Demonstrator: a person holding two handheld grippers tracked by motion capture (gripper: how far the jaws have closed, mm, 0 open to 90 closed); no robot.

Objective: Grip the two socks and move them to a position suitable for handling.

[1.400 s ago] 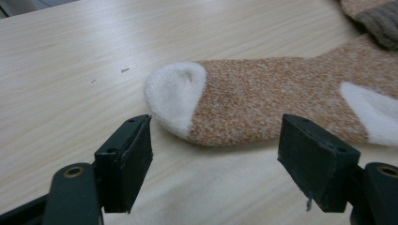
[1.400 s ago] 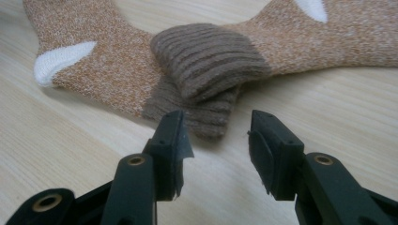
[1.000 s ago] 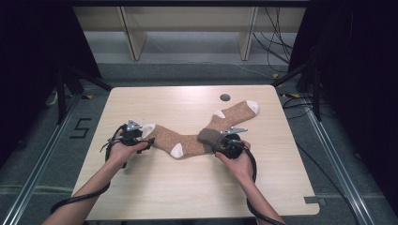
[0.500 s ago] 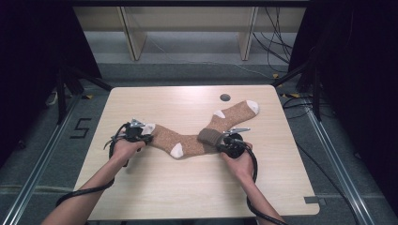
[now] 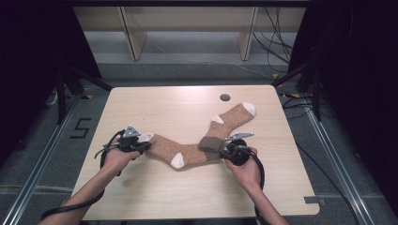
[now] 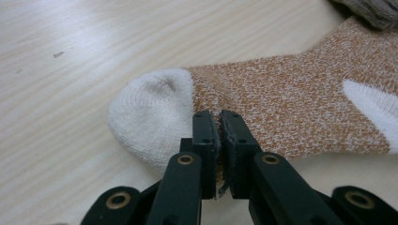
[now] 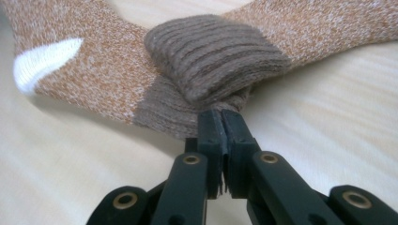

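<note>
Both grips are on: the left gripper (image 6: 219, 140) has its jaws pinched tight on the near sock (image 5: 183, 151) just behind its white toe, at nine o'clock on the table (image 5: 155, 101). The right gripper (image 7: 224, 136) is clamped on that sock's brown cuff, under the far sock (image 5: 232, 118). The next move looks like an even lift, dragging it clear.

We see bare forearms with no sleeves, each hand around a black gripper. The left gripper (image 6: 220, 123) has two flat black jaws with small dark screw holes, carried on glossy black arms with brass-coloured rivets just behind them. The right gripper (image 7: 222, 121) is built alike (same brass rivets). Grey three-cornered plates sit behind the jaws, and black cables trail back.
</note>
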